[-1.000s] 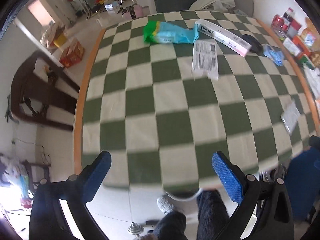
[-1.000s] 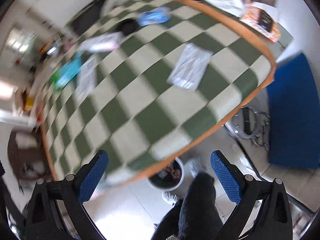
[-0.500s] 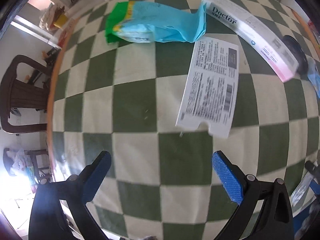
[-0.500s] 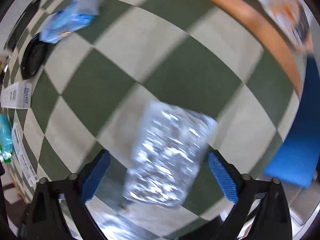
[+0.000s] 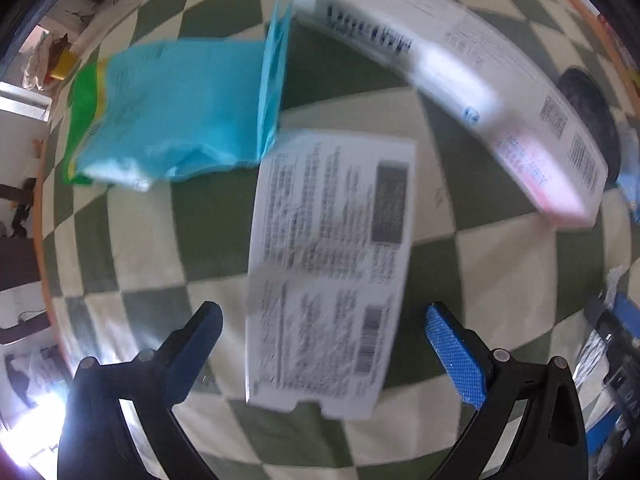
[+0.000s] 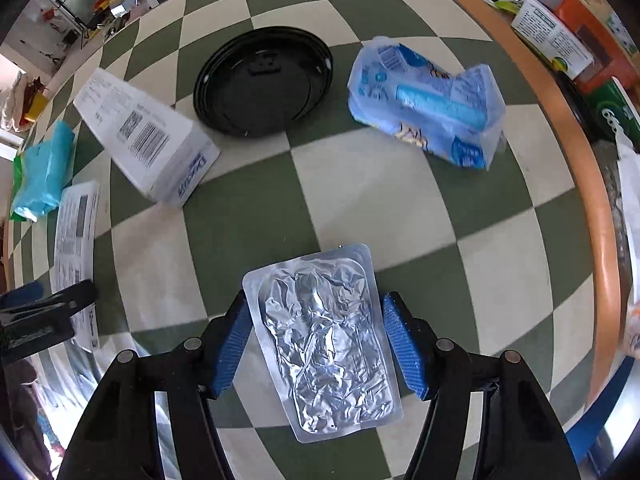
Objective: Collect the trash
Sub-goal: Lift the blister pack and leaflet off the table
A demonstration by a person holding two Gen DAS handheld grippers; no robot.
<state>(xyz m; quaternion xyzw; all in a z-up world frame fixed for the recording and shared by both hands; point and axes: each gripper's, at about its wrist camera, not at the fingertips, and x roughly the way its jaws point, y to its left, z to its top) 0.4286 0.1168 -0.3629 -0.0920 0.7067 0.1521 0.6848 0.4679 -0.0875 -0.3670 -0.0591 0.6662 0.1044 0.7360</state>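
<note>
A flat white printed card (image 5: 332, 264) lies on the checked tablecloth, its near end between the fingers of my open left gripper (image 5: 324, 344). It also shows in the right wrist view (image 6: 76, 232). A silver foil blister pack (image 6: 326, 340) lies between the fingers of my right gripper (image 6: 316, 340), whose blue pads sit close to its two long edges; whether they press on it is unclear. A teal and green wrapper (image 5: 168, 112), a long white box (image 5: 460, 80), a black plastic lid (image 6: 264, 80) and a blue plastic packet (image 6: 428, 100) lie further out.
The table's orange edge (image 6: 592, 184) curves along the right, with boxes and packages (image 6: 560, 36) beyond it. My left gripper's black frame (image 6: 40, 320) shows at the left in the right wrist view. A room with furniture lies beyond the far-left table edge.
Both grippers have moved in over the table. The left now straddles the printed card. The right has narrowed its jaws around the foil pack.
</note>
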